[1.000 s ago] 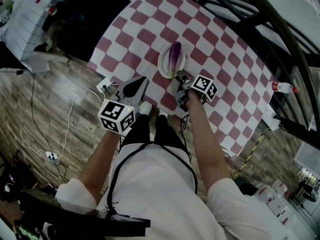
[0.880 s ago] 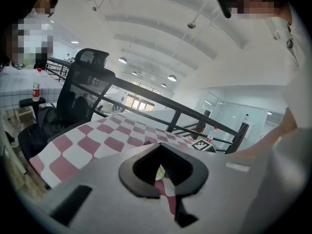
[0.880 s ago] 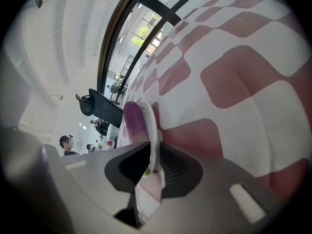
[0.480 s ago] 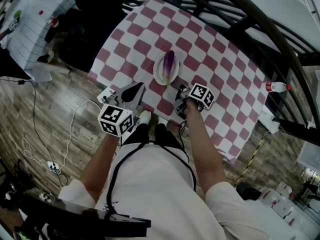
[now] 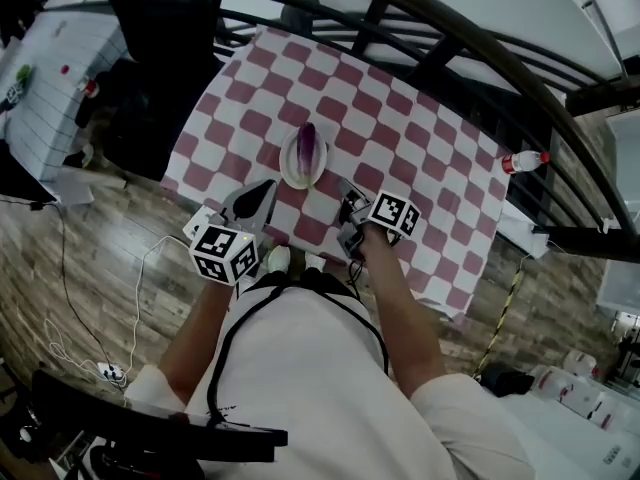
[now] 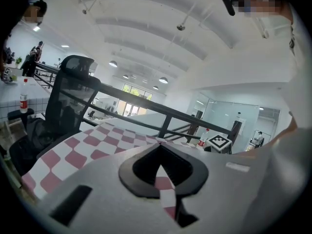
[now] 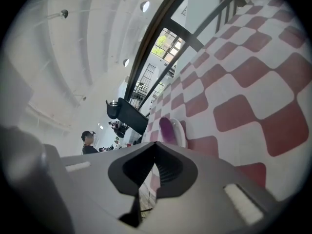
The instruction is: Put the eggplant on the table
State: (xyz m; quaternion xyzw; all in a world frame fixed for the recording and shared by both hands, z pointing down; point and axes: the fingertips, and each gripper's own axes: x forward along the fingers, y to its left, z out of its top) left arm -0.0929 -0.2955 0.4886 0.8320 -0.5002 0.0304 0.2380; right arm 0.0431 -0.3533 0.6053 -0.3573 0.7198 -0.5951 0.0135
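Upper centre of the head view: purple eggplant (image 5: 307, 145) lying on a small white round plate (image 5: 291, 171), on the red-and-white checked tablecloth (image 5: 400, 138). Far right at the cloth's edge, a clear red-capped bottle (image 5: 520, 160). Across the top, a curving dark metal railing (image 5: 450, 43). Just below the plate, left gripper (image 5: 262, 190) and right gripper (image 5: 347, 200), forearms extended, both clenched on nothing, neither touching the plate.

white short-sleeve tee (image 5: 305, 368), thin black strap (image 5: 224, 353) looped down the chest, white shoes (image 5: 278, 259); left gripper (image 5: 268, 184) and right gripper (image 5: 347, 193): grey shells, black-white marker cubes (image 5: 224, 253)
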